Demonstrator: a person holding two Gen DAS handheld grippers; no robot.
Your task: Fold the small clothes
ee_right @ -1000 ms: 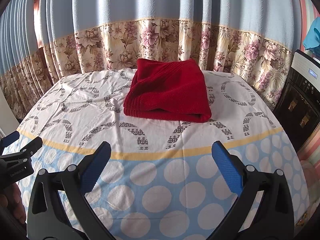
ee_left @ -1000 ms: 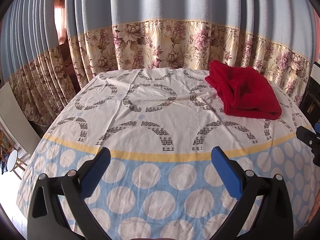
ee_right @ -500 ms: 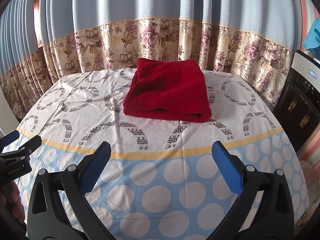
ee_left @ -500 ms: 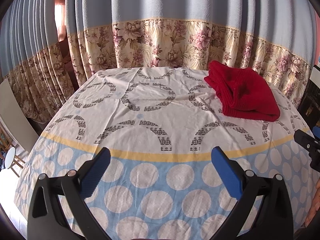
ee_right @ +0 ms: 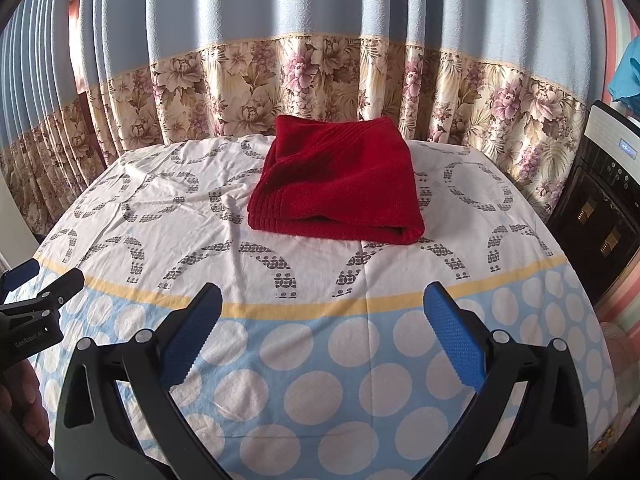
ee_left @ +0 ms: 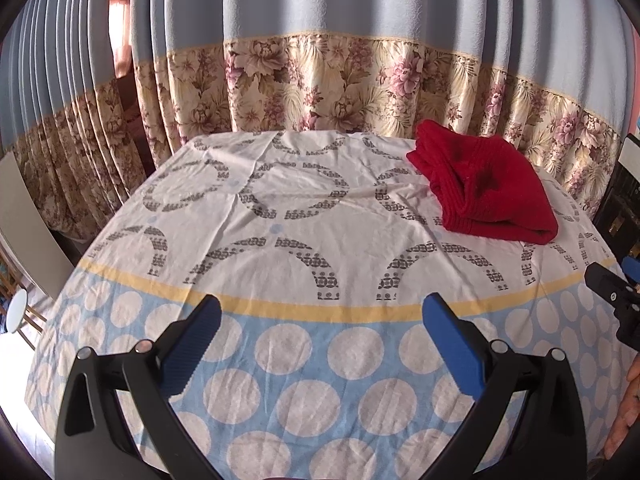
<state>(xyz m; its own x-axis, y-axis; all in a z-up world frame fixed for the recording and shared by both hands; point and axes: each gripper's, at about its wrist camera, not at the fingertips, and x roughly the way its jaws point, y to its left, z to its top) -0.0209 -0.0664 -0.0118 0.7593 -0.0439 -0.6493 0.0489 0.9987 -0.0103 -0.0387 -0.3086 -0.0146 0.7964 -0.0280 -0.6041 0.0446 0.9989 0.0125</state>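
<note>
A red knitted garment (ee_right: 338, 182) lies folded in a thick stack at the far middle of the cloth-covered table; the left wrist view shows it (ee_left: 486, 184) at the far right. My left gripper (ee_left: 320, 320) hangs open over the near, dotted part of the cloth, with nothing between its blue pads (ee_left: 192, 344). My right gripper (ee_right: 322, 312) is open too, well short of the garment, and holds nothing. Each gripper shows at the edge of the other's view: the right one (ee_left: 612, 292) and the left one (ee_right: 36, 292).
The table (ee_right: 120, 208) wears a white cloth with grey arcs, a yellow band and blue dotted border. Floral and blue curtains (ee_right: 320, 80) hang right behind it. A dark appliance (ee_right: 600, 208) stands at the right. A pale board (ee_left: 24, 216) leans at the left.
Both grippers have drawn back slightly from the table and stayed open. The red garment has not moved.
</note>
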